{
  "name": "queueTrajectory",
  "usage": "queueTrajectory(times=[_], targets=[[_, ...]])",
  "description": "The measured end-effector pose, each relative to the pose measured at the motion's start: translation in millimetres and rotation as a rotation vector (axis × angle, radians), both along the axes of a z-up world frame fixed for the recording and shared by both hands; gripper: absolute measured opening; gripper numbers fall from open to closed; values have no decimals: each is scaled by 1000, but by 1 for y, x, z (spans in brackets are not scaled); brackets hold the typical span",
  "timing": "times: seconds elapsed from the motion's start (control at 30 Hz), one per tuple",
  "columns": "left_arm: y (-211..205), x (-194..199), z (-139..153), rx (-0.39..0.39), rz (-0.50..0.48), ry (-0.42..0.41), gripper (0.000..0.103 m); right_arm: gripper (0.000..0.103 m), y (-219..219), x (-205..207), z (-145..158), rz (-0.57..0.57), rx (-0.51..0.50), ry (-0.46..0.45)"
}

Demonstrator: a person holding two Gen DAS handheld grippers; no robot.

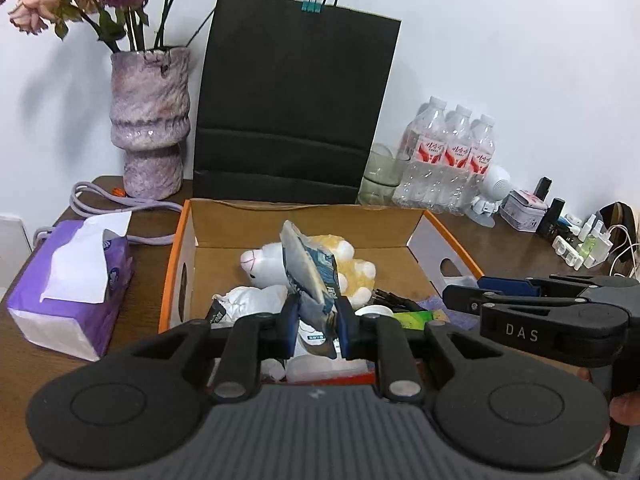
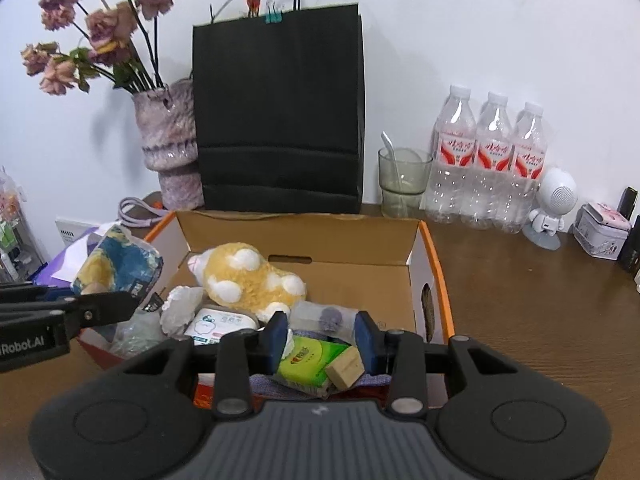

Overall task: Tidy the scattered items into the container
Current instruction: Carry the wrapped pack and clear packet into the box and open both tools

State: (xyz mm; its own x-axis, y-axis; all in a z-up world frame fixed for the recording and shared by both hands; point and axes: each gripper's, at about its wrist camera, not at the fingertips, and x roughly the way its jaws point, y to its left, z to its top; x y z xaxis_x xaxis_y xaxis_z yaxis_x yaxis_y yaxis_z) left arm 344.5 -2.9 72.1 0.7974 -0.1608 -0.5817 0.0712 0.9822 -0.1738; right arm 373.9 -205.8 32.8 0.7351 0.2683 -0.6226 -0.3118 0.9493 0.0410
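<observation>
The left gripper (image 1: 314, 326) is pinching a blue and yellow printed tissue pack (image 1: 308, 276) by its lower edge, the pack standing up between the blue pads and hanging just over the near part of the cardboard box (image 1: 224, 222). From the right wrist view the same pack (image 2: 118, 266) shows above the box's left wall, so it seems only partly over the opening. To finish this step well, the pack should probably be carried further in over the middle, lowered until it nearly rests on the pile, and only then let go, since a thin soft pack held by one edge can swing and slip out over the rim. The box already holds a yellow and white plush toy (image 2: 250, 278), a white wet-wipe pack (image 2: 218, 324), a green packet (image 2: 310, 362) and a tan block (image 2: 346, 368), so free room looks greatest toward the back wall. The right gripper (image 2: 325, 342) stands partly spread over the near right of the box with nothing pressed between its pads; the green packet and tan block lie below that gap, apart from it.
</observation>
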Motion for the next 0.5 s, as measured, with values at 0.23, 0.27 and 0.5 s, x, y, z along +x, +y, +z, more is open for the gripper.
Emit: queueTrajectory(times=[0.23,0.27,0.5], targets=[[-3,15,-11,10,-3,30,20,36,-4,14,-10,-19,4,31],[-3,17,-11,14,1,33,21,36,-5,15,-11,-18,8,34],[-12,16,-9,130,50,5,103,103,2,13,-15,-8,-70,39]])
